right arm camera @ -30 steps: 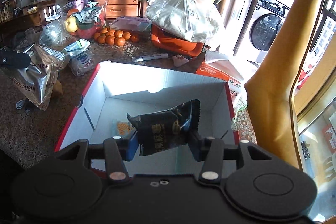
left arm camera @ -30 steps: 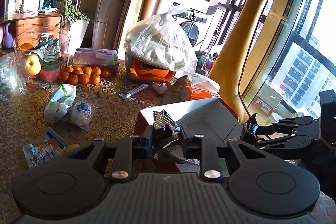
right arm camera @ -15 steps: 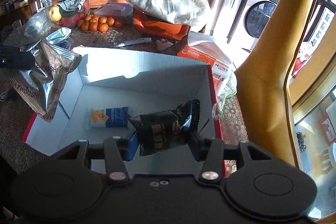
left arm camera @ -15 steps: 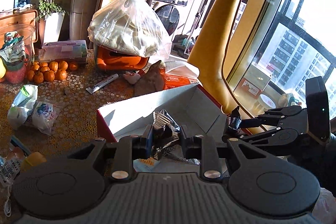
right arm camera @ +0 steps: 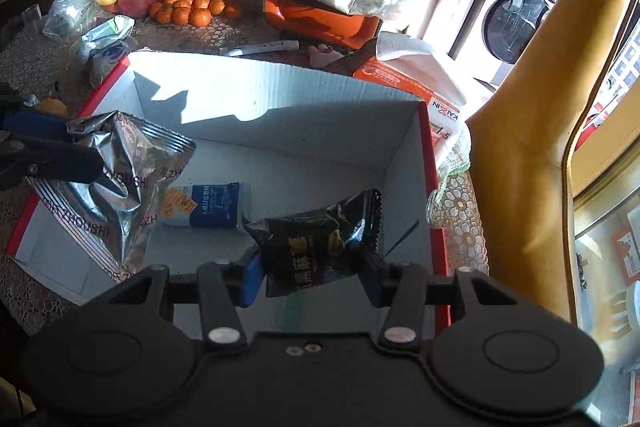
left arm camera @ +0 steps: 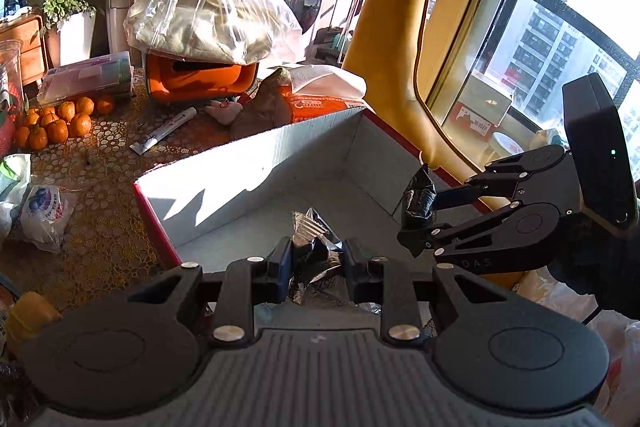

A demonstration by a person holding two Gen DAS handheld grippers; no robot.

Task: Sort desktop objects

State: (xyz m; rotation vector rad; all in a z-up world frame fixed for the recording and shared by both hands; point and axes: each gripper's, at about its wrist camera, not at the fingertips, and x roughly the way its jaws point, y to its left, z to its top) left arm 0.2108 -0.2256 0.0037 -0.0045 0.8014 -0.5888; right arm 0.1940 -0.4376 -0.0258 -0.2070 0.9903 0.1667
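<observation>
We hold both grippers over the open red-and-white box [right arm camera: 400,131]; our left gripper [left arm camera: 314,259] pinches a crinkled silver snack bag [right arm camera: 120,183], which hangs above the box's left side; our right gripper [right arm camera: 310,267] clamps a black snack packet [right arm camera: 316,239] above the box's right half; a small blue-and-white packet [right arm camera: 204,205] lies flat on the box floor between them; oranges [right arm camera: 188,11] sit on the table [left arm camera: 108,227] beyond.

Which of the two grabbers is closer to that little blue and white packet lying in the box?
Left, probably. The left gripper hangs its silver foil bag right beside the blue and white packet. The right gripper, clamping a black snack packet, sits further toward the box's red-edged side.
</observation>
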